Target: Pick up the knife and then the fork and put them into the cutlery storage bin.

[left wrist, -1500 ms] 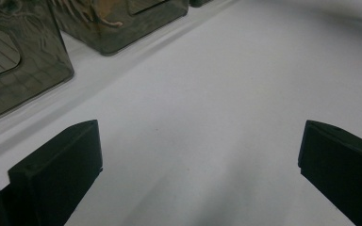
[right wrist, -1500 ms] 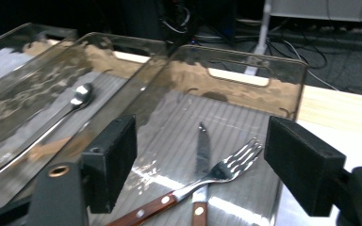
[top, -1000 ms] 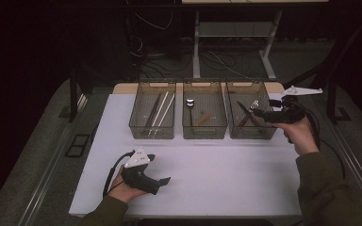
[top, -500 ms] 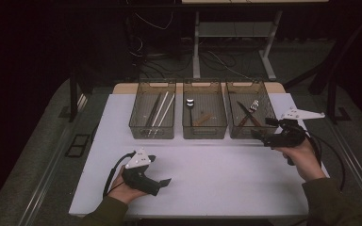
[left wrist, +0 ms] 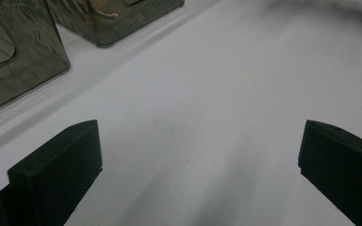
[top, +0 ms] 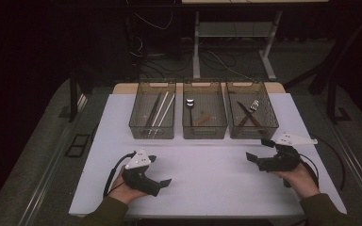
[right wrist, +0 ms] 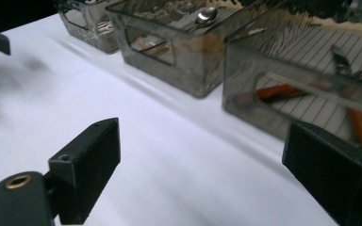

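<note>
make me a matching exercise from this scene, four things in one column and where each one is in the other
Things:
1. spoon
2. fork
3. chopsticks
4. right gripper

Places:
A. in the left bin
B. over the white table, in front of the right bin
C. in the middle bin
D. in the right bin, beside a knife

Pairs: 1-C, 2-D, 3-A, 4-B
</note>
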`<state>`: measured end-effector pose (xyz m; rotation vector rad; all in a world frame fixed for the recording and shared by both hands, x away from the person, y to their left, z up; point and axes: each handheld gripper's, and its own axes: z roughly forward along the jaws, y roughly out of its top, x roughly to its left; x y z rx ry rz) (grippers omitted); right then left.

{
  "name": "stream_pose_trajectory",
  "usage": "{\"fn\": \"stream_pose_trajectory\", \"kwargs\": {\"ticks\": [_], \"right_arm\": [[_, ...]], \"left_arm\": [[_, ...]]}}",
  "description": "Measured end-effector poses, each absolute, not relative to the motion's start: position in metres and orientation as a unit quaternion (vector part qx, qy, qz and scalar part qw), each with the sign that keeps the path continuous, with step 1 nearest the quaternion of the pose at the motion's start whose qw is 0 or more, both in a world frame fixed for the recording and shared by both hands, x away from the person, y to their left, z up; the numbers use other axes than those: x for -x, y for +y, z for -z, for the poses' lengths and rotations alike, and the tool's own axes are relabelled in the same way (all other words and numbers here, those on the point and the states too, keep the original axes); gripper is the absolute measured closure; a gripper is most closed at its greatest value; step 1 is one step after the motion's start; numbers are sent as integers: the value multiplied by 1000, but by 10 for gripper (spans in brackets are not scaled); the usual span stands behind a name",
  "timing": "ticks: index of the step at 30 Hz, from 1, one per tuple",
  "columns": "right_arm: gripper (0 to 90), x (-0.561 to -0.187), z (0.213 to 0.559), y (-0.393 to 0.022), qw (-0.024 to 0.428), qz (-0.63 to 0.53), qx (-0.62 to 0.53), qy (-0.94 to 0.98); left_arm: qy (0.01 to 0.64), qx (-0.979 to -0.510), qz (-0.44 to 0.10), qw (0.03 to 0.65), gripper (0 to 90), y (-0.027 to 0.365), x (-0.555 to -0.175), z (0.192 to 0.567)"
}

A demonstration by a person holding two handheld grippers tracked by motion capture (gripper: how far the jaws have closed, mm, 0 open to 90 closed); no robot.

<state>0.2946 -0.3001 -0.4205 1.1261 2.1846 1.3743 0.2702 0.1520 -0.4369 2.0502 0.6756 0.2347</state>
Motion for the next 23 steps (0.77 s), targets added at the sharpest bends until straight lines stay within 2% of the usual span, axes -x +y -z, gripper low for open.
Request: {"fn": "stream_pose_trajectory", "kwargs": {"ticks": [11, 23], "right_arm": [[123, -266, 435, -299, 141, -481, -383, 776], [123, -257, 445, -295, 133, -460, -370, 796]], "left_arm": [[272, -836, -94, 466, 0, 152, -270, 437], [269, -837, -96, 467, 0, 151, -270, 437]]}}
